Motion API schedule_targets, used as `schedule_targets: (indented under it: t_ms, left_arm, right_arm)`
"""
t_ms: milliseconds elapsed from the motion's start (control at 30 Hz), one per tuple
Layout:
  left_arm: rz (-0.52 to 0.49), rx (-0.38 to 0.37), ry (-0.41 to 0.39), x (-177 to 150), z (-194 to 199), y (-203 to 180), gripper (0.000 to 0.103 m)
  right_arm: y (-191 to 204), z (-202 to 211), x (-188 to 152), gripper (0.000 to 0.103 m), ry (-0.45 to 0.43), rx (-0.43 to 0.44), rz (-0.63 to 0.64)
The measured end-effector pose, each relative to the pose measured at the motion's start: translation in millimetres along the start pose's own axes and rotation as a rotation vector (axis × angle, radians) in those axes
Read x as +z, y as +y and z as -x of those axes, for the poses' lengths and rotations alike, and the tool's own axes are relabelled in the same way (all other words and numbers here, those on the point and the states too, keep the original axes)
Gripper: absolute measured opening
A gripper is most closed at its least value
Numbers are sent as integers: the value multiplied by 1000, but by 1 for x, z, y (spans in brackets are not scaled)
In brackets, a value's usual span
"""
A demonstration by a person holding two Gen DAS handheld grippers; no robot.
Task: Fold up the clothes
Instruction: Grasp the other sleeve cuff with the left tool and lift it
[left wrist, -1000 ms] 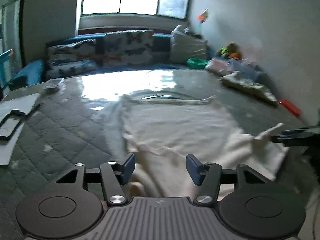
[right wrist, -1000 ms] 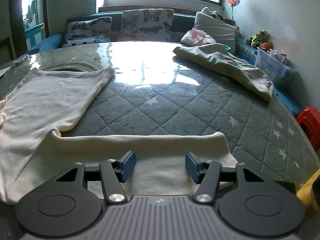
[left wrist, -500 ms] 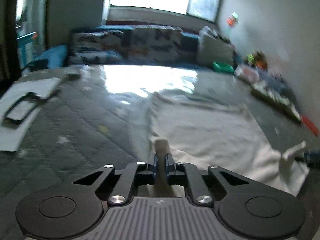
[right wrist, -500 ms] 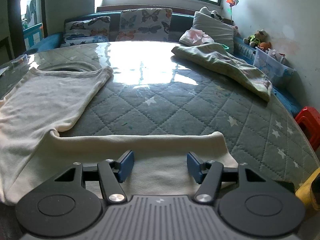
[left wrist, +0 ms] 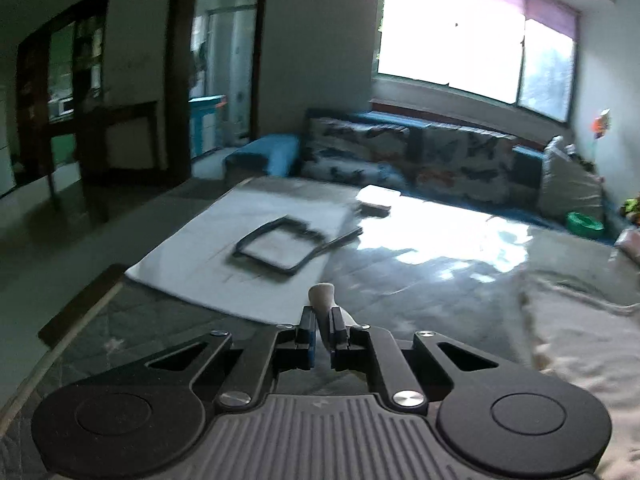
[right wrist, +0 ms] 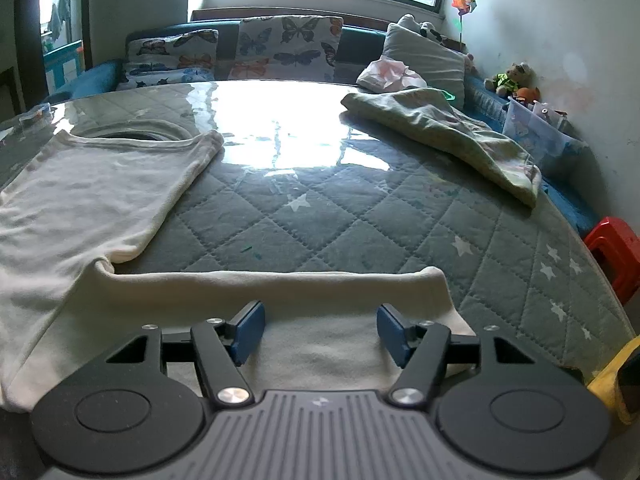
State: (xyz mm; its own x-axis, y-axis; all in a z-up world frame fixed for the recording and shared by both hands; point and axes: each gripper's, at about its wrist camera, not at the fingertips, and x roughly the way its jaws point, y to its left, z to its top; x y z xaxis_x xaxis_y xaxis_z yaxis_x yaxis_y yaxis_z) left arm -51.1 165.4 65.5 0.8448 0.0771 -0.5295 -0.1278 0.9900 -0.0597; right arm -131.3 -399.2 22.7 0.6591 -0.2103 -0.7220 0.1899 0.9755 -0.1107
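A cream long-sleeved shirt (right wrist: 92, 184) lies flat on the quilted grey table (right wrist: 360, 220), its sleeve (right wrist: 280, 292) stretched across the near edge. My right gripper (right wrist: 320, 328) hovers over that sleeve. Its jaws are opening, the cloth lies under and between the blue pads (right wrist: 250, 330), and they do not press on it. In the left wrist view my left gripper (left wrist: 322, 330) is shut on a pinch of the cream shirt; a small nub of fabric (left wrist: 320, 294) sticks out past the pads. The rest of the shirt (left wrist: 580, 344) trails off to the right.
A white sheet (left wrist: 200, 264) with a black frame (left wrist: 276, 248) lies ahead of the left gripper, near the table's left edge (left wrist: 80, 308). A greenish blanket (right wrist: 440, 136) lies at the far right, butterfly cushions (right wrist: 288, 44) behind, a red stool (right wrist: 612, 248) beside the table.
The left gripper closed on a fold of the shirt, then swung left with it, so its view now faces the white sheet and doorway. The right gripper stayed put and its jaws widened slightly.
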Motion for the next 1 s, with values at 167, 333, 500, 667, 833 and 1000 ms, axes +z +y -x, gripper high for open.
schedule_targets:
  t_ms: [167,333,500,667,833,1000]
  left_arm:
    - [-70,63,59,-10,-26,0,8]
    - [-72,79,123,-21,-36,8,16]
    - [-53,125,103,-17,-29,9,26]
    - [-75,97,85,-9,-14,1,46]
    - [-93,107,132,-5,-32,-2,47]
    - [-100,122,171,-10,-48,-1,47]
  right_arm:
    - [0,-1,1,66,1,-7,2]
    - [5,8,2,66,-3,-8,48]
    - [36,43,10,66,-69,116,139]
    - [91,75,16,66,-94,366,268]
    - [176,92,13,59,-89,603,463]
    - [254,90,2,53,-100,683,644]
